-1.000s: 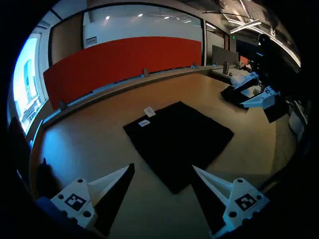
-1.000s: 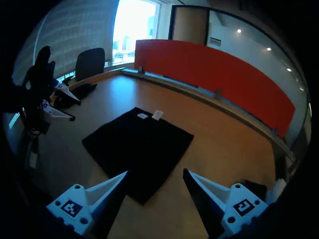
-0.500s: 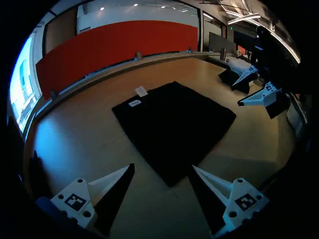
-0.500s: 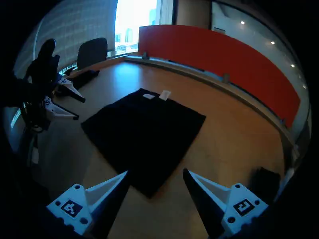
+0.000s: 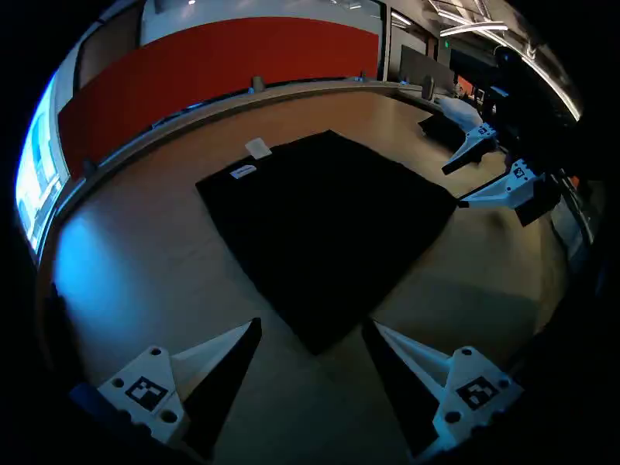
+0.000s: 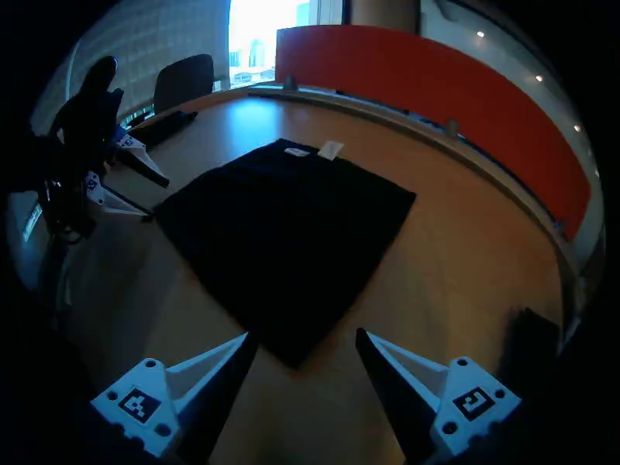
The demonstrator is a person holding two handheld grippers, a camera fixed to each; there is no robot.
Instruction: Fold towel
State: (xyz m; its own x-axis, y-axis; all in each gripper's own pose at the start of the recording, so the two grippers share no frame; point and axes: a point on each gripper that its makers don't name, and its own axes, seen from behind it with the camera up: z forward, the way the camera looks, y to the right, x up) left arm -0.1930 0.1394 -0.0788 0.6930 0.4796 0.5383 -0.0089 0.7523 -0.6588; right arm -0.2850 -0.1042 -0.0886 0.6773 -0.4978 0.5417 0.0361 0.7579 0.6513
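The towel (image 5: 325, 225) was plain black, with 2 small white labels (image 5: 258, 147) at one edge. The table (image 5: 132, 263) was a light wood brown, tinted blue on the side nearest the window. The panel (image 5: 217, 62) along its far edge was a flat orange-red, and the wall (image 5: 256, 9) above it was pale. The left gripper (image 5: 311, 323) had white fingers (image 5: 209, 356) with black inner faces, each bearing a black-and-white square marker (image 5: 147, 393). The right gripper (image 6: 304, 333) had the same white, black and marker pattern. The chair (image 6: 184, 84) was black. The window (image 6: 267, 27) was bright bluish white.
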